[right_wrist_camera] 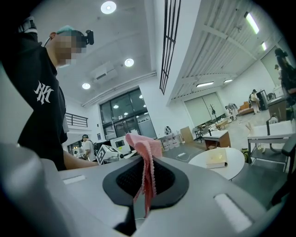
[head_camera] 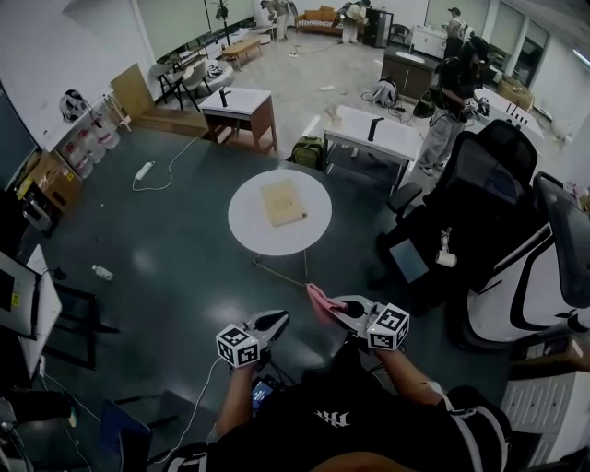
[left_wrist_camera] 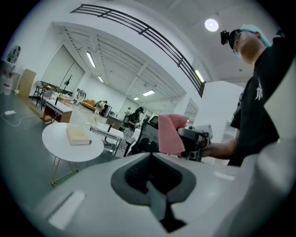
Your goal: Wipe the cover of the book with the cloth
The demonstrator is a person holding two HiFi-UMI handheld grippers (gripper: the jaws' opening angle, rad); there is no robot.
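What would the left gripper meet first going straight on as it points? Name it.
Most likely the pink cloth in the right gripper, almost dead ahead of the left gripper. Depth is unclear; it might slip past.

This looks like a large open-plan office or lab workspace. A dark polished floor (head_camera: 184, 267) carries scattered work furniture: a small round white desk (head_camera: 249, 230), a wood-sided desk (head_camera: 238, 103), a long white desk (head_camera: 369, 136) and black office chairs (head_camera: 484, 180). A power strip (head_camera: 144, 171) trails its cable across the floor near stacked cardboard boxes (head_camera: 55, 180), and a backpack (head_camera: 309, 152) sits by a desk. A person (head_camera: 452, 101) stands working farther back, with a sofa (head_camera: 318, 17) at the far end. Strip lights (left_wrist_camera: 90, 59) line the high white ceiling.
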